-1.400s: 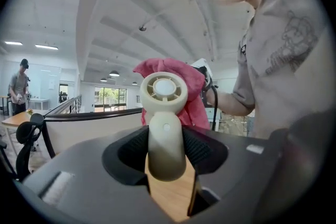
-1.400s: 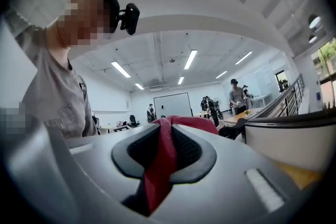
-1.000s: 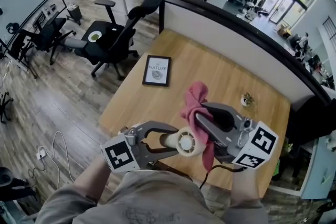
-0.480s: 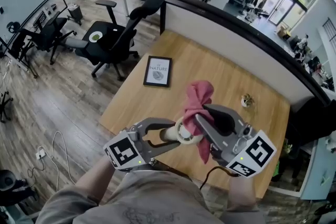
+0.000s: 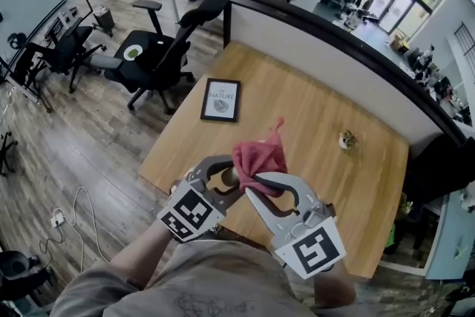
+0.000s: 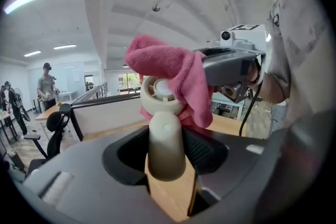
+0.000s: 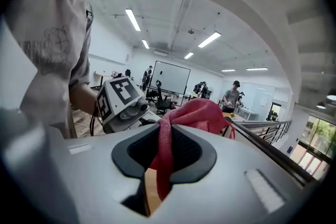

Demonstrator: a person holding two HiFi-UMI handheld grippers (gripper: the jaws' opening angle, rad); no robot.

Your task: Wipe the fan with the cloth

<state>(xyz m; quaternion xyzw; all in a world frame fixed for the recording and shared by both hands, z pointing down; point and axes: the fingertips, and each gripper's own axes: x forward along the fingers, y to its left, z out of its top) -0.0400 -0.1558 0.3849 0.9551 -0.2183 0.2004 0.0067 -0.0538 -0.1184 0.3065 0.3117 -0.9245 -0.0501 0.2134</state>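
Left gripper view: left tool (image 6: 168,153) was closed partway on the cream handle of the fan (image 6: 166,134), pads pressing it from both sides, handle upright between them. Fan head stood above the jaws, facing the camera. Pink cloth (image 6: 176,68) was draped over the top and right side of the fan head, touching it.

Right gripper view: right tool (image 7: 165,157) was narrow, clamped on a strip of the cloth that ran down through the jaws. The rest of the cloth bunched just past the tips. The left tool's marker cube showed close beyond, on the left.

Head view: both tools met in the air above the near edge of the wooden bench (image 5: 312,108), tips together at the cloth, which covered the fan head. Framed picture (image 5: 220,100) lay flat on the bench, small plant (image 5: 346,139) well apart to its right. Office chair (image 5: 159,48) stood on the floor beyond the bench.
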